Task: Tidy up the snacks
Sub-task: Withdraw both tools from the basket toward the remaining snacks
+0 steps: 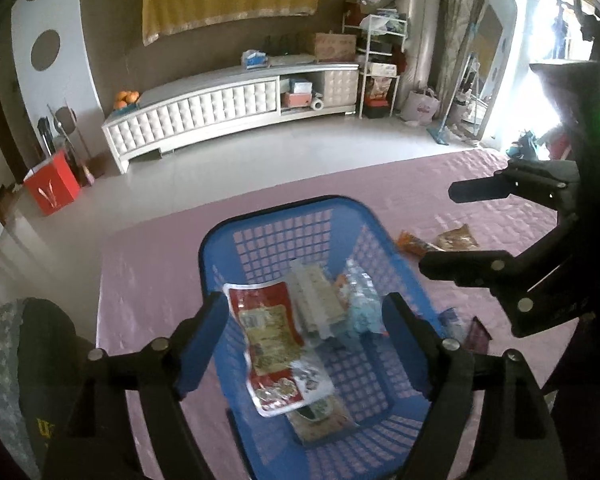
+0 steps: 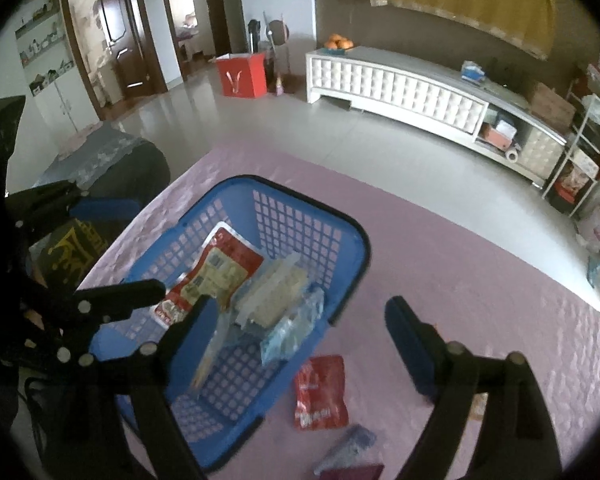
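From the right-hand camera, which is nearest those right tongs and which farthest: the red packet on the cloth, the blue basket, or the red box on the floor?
1. Red packet, on the cloth just ahead.
2. Blue basket, to the left.
3. Red box, far across the floor.

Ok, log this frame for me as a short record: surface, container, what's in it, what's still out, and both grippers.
surface: pink cloth
container: blue basket, upright on the cloth
in basket: red packet, clear tray pack, pale blue bag, others underneath
still out: red pouch and small packets beside the basket; orange packets beyond it
left gripper: open, empty, over the basket
right gripper: open, empty, over the basket's edge
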